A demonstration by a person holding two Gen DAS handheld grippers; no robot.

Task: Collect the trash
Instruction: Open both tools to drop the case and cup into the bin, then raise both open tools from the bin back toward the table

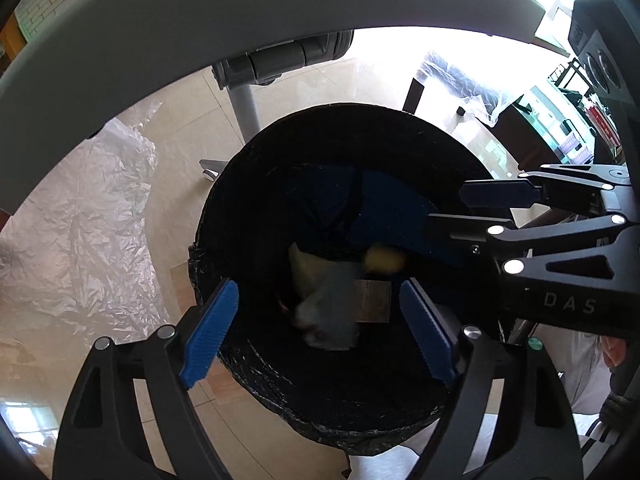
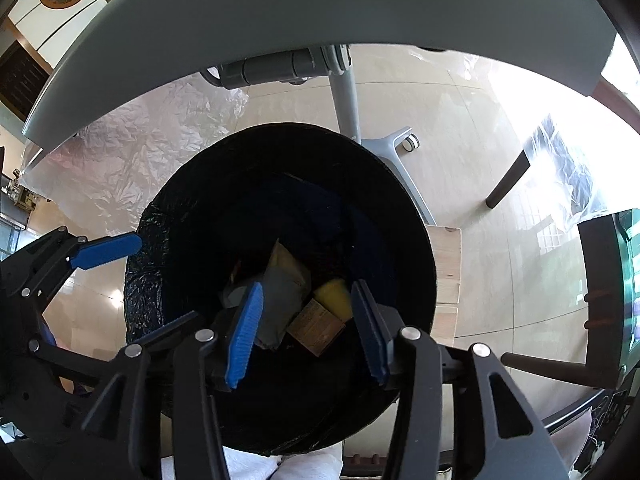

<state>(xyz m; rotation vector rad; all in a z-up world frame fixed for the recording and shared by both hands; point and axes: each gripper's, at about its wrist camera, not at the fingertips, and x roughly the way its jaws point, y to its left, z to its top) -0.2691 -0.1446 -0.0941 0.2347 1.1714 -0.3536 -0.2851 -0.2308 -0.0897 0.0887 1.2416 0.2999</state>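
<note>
— Where was the trash?
— In the black-lined bin (image 2: 168, 280) under my claws: gray pouch (image 2: 280, 300), its length running near to far, brown box (image 2: 316, 326), yellow lump (image 2: 334, 298).
— Your claws?
— Left claw (image 1: 320, 328) and right claw (image 2: 306, 330) both gaped wide, empty. My left view blurred the pouch; my right showed it sharp.

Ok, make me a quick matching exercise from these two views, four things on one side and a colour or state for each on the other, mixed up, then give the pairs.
Things:
1. trash bin liner
2. sponge
3. small box
4. left gripper

Colour or state:
A. yellow
B. open, holding nothing
C. black
D. brown cardboard

Pairs: 1-C, 2-A, 3-D, 4-B

The sponge and small box both lie at the bottom of the bin.
</note>
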